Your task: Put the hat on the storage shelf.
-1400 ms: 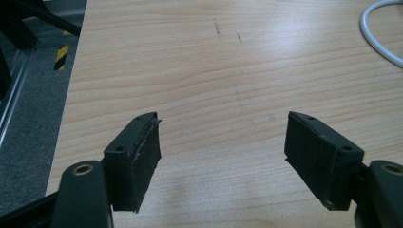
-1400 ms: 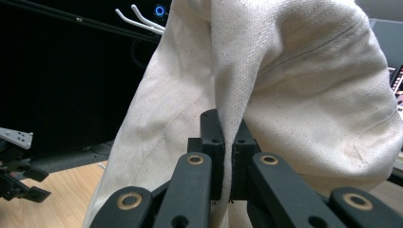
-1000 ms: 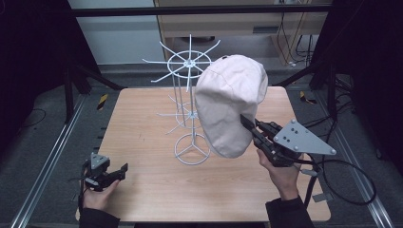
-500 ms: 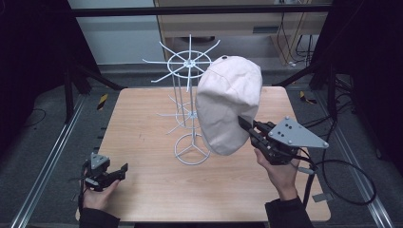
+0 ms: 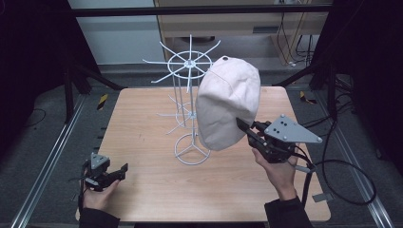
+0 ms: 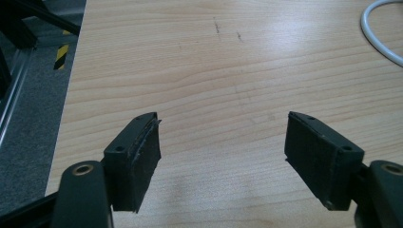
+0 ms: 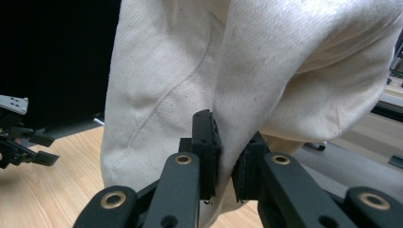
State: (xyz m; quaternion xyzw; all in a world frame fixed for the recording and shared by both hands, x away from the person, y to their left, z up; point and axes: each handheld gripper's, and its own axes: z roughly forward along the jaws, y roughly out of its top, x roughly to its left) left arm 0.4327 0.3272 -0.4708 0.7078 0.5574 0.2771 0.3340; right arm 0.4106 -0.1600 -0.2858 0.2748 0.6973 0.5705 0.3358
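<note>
Just then my right gripper's (image 7: 223, 156) fingers had been easing apart, a fold of the cap (image 5: 229, 102) between them, barely pinched. The cap hung on the wire rack (image 5: 189, 90), so I judged release underway. My left gripper (image 5: 105, 172) rested open above the counter (image 5: 142, 123).

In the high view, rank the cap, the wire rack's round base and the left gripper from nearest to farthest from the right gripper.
1. The cap: hangs on the rack, its lower edge between the jaws of the right gripper, which have just been opening.
2. The rack's round base: on the table, just left of the cap.
3. The left gripper: open, at the table's near left corner.
</note>
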